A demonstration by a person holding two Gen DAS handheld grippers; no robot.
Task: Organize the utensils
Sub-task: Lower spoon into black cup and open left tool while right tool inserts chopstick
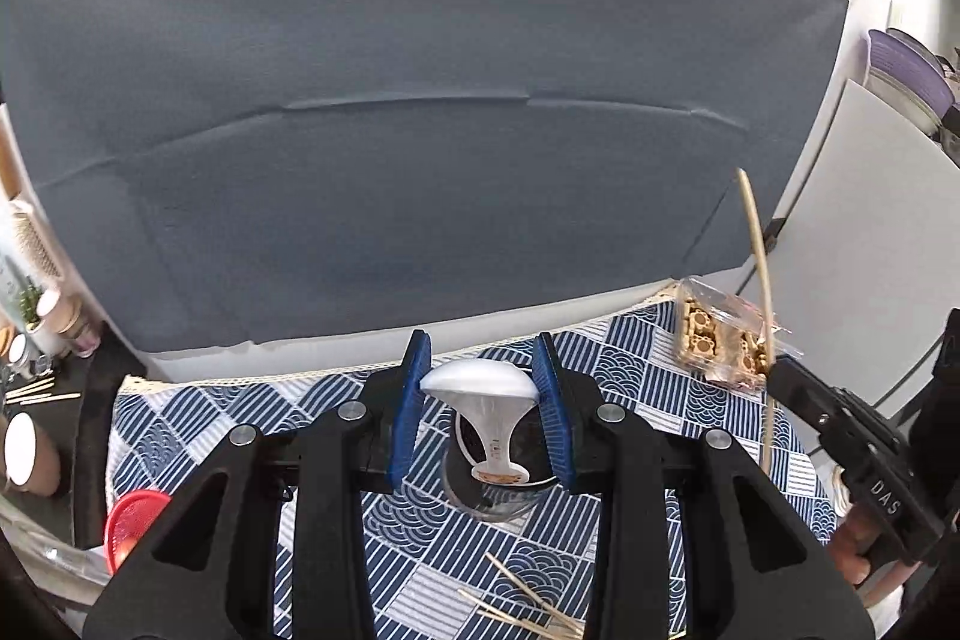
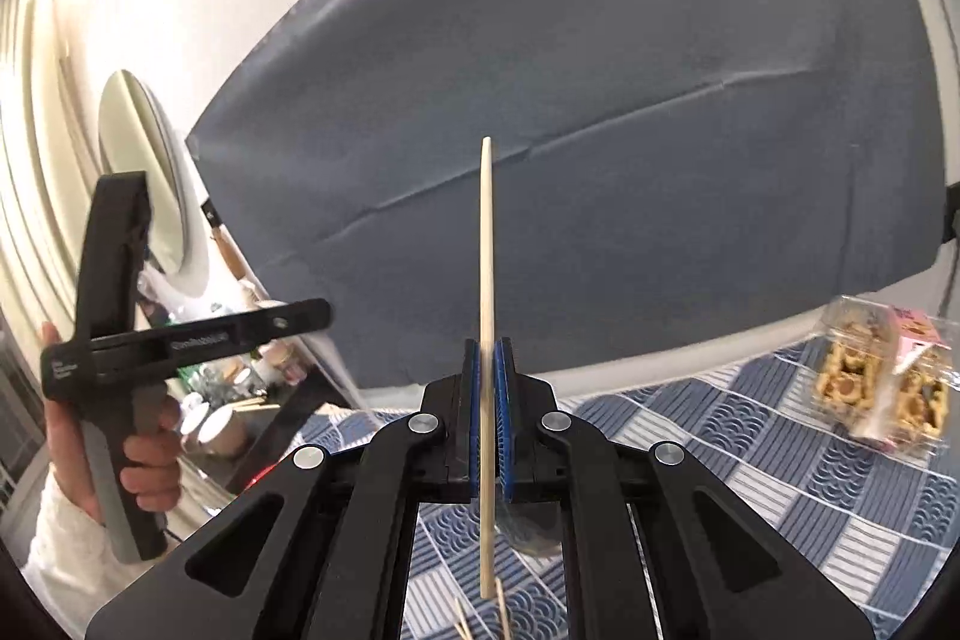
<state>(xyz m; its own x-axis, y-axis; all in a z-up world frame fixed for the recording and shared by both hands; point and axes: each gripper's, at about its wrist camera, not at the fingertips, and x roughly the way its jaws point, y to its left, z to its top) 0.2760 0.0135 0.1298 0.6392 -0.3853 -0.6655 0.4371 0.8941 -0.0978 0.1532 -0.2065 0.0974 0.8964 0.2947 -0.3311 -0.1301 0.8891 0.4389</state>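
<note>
right hand-held gripper (image 2: 487,418) clamped on upright chopstick (image 2: 486,340) | left hand-held gripper (image 1: 483,400) part-open, gripping white spoon (image 1: 480,381) above patterned surface (image 1: 648,358)

The left wrist view looks along its own black gripper with blue pads (image 1: 483,403), tilted down at the blue-and-white patterned tablecloth (image 1: 648,358) close below, with the large grey fabric backdrop (image 1: 420,100) filling the upper frame. The right wrist view looks along its black gripper (image 2: 487,418) more nearly level, facing the same backdrop (image 2: 600,100). Both share the tablecloth (image 2: 750,436) and the clear plastic box of biscuits (image 1: 717,337) (image 2: 882,376), and each shows the other gripper at its edge.
</note>
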